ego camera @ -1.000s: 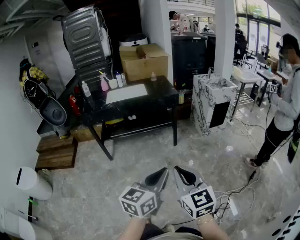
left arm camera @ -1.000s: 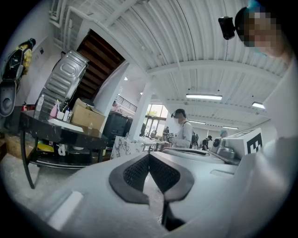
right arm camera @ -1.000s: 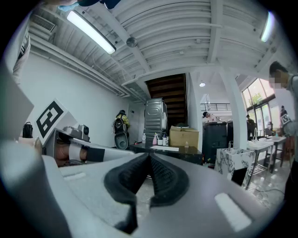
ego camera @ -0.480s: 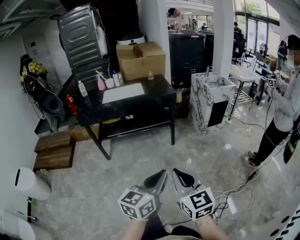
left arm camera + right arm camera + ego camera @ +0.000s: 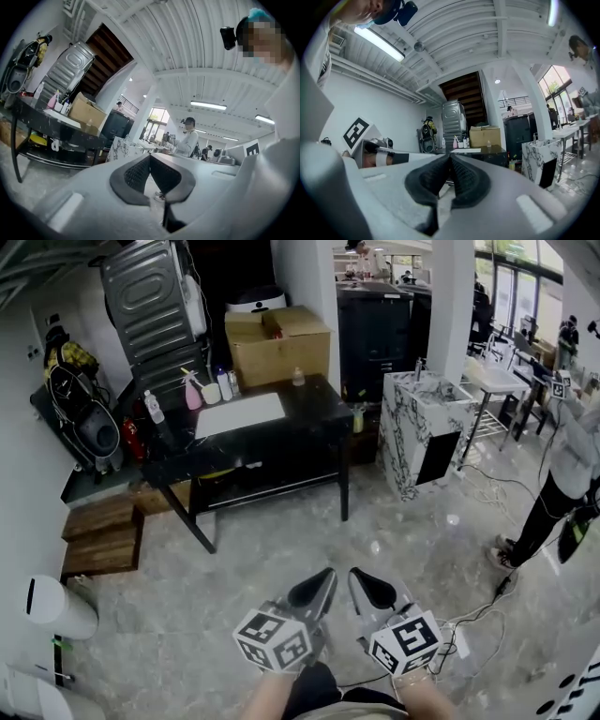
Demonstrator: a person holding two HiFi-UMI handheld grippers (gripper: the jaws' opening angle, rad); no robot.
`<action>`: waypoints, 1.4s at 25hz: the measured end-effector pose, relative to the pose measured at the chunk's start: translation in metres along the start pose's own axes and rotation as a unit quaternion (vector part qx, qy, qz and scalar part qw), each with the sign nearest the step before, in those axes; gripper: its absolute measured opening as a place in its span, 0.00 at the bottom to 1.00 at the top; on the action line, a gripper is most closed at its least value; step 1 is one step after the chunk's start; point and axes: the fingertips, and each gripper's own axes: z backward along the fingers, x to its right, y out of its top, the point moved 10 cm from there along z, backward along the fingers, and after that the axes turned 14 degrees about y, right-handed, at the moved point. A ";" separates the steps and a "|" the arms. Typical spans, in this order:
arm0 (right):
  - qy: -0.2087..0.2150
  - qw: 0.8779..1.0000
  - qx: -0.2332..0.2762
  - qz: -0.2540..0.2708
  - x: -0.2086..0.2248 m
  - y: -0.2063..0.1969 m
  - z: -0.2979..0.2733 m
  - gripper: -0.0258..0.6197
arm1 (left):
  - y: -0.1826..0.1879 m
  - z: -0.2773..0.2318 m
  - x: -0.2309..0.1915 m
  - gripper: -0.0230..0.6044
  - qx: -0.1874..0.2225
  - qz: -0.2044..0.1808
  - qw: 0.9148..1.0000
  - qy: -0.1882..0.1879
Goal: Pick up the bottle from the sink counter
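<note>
Head view: the left gripper (image 5: pixel 323 579) and right gripper (image 5: pixel 361 579) were held side by side, low over the floor (image 5: pixel 187 615), each with jaws pressed together on nothing. Well beyond them, the counter (image 5: pixel 314 409) carried at least four bottles, among them one white bottle (image 5: pixel 153 407), one pink sprayer (image 5: pixel 192 390) and one clear bottle (image 5: pixel 298 378). One box (image 5: pixel 281 348) stood behind, and one person (image 5: pixel 567 465) stood at right.

Each unit, left gripper (image 5: pixel 317 589) and right gripper (image 5: pixel 370 589), is carrying a white cube (image 5: pixel 275 640) bearing black square markers. Ahead of the cube, a grey moulded shell is tapering into black, fine-textured pads (image 5: pixel 136 176).
</note>
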 end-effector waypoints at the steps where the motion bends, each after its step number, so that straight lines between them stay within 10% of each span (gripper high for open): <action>1: -0.005 1.000 0.004 0.007 0.008 0.001 -0.006 0.04 | 0.003 -0.008 -0.005 0.05 0.003 0.002 1.000 0.000; 17: 0.006 0.999 -0.023 0.021 0.152 0.030 -0.174 0.04 | 0.085 -0.182 -0.120 0.05 -0.010 -0.089 0.995 -0.036; 35: 0.015 0.999 -0.031 0.012 0.273 0.030 -0.305 0.04 | 0.131 -0.304 -0.218 0.05 0.018 -0.067 0.997 -0.024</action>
